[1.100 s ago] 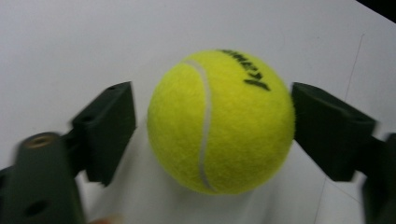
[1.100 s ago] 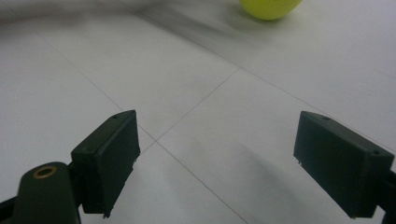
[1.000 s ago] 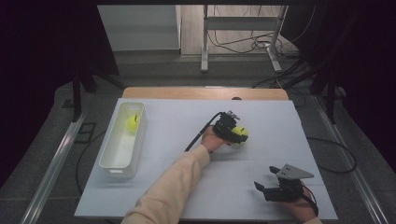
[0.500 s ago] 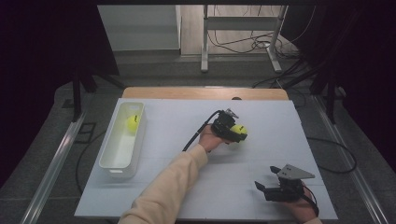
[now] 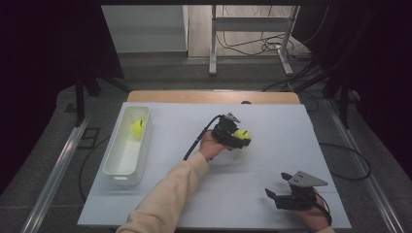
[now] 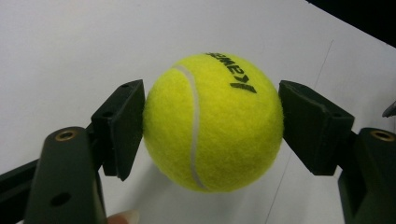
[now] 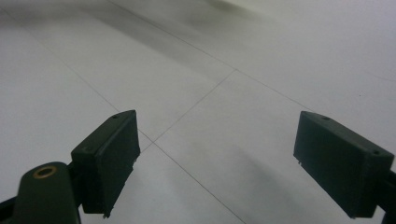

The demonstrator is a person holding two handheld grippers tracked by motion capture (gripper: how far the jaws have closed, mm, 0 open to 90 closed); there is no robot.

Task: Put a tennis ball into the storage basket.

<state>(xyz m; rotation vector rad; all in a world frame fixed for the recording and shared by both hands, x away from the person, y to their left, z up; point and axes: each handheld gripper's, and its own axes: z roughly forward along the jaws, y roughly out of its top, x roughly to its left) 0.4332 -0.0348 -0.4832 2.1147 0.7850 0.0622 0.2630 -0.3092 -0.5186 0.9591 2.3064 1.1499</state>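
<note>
at the far left of the table (image 5: pixel 160 204) a white bin (image 5: pixel 112 167) holds one yellow ball (image 5: pixel 138 127) at its far end. toward the middle, the left gripper (image 5: pixel 238 138) has its jaws pressed on both sides of a tennis ball (image 6: pixel 212 121), apparently just clear of the surface. likely it belongs in the bin: keep the squeeze even, carry level, release low. at the near right, the right gripper (image 5: pixel 279 196) rests with jaws spread wide, holding nothing. whether the held ball grazes the table is hard to make out.
</note>
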